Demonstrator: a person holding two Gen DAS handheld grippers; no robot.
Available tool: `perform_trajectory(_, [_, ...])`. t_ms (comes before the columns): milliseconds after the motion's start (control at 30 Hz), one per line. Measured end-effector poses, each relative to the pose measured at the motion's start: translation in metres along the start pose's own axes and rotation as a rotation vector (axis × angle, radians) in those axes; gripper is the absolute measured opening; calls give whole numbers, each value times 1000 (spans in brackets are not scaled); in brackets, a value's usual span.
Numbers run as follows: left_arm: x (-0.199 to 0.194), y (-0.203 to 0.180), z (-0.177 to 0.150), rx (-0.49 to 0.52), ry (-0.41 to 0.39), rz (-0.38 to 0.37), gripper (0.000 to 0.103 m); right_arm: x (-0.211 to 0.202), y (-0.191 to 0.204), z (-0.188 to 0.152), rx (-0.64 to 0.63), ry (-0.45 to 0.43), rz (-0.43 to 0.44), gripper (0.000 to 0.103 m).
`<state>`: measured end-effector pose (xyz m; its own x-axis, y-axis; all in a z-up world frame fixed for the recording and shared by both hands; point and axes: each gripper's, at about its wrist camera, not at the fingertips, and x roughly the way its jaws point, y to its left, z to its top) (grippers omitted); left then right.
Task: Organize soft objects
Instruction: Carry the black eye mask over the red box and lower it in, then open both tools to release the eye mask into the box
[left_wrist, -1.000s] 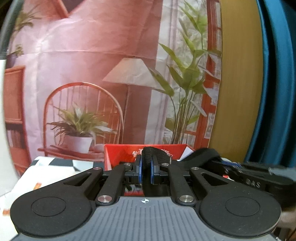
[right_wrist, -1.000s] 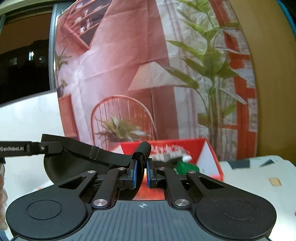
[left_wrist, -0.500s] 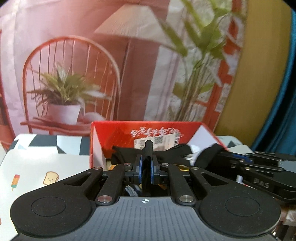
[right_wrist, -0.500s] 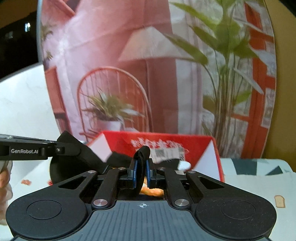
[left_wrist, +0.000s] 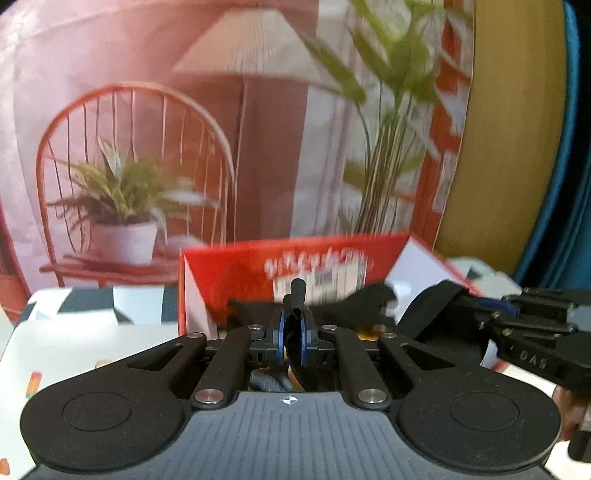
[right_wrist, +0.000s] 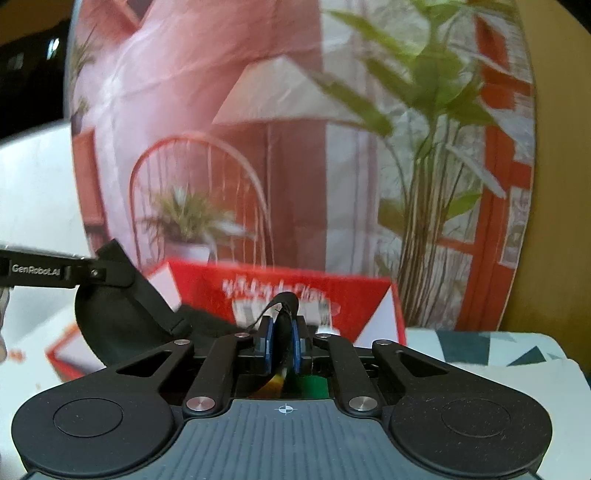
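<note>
A black fabric item (left_wrist: 295, 325) is pinched between the blue pads of the left gripper (left_wrist: 293, 338), whose jaws are closed tight on it, with a rolled edge sticking up above the fingertips. The same black fabric item (right_wrist: 122, 310) is clamped by the right gripper (right_wrist: 282, 345) — its jaws are likewise closed on a fold — and it is stretched between the two tools. Just beyond, the fabric is held over the open red cardboard box (left_wrist: 236, 269), where further dark cloth (left_wrist: 364, 301) is seen inside. The box is set on a patterned tabletop (right_wrist: 498, 365). Behind it a printed backdrop (left_wrist: 207, 122) — a lamp, a chair, potted plants — is hung.
</note>
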<state>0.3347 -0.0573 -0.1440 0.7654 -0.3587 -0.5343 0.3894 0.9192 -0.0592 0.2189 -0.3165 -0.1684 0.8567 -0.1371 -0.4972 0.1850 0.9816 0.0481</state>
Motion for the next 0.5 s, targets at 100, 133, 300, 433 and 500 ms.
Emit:
perform_trajectory(100, [6, 3, -5, -7, 46, -11, 9, 1, 1, -9, 11, 33, 0, 10])
perform_trajectory(133, [7, 5, -7, -7, 61, -15, 9, 1, 1, -11, 19, 39, 0, 10])
perform_trajectory(300, [18, 1, -14, 23, 127, -16, 9, 4, -4, -14, 79, 81, 4, 10])
perform_trajectory(433, [26, -4, -18, 47, 168, -9, 9, 6, -5, -15, 106, 100, -11, 10])
perform_trajectory(500, [26, -5, -18, 55, 178, 1, 10, 5, -6, -16, 112, 105, -18, 13])
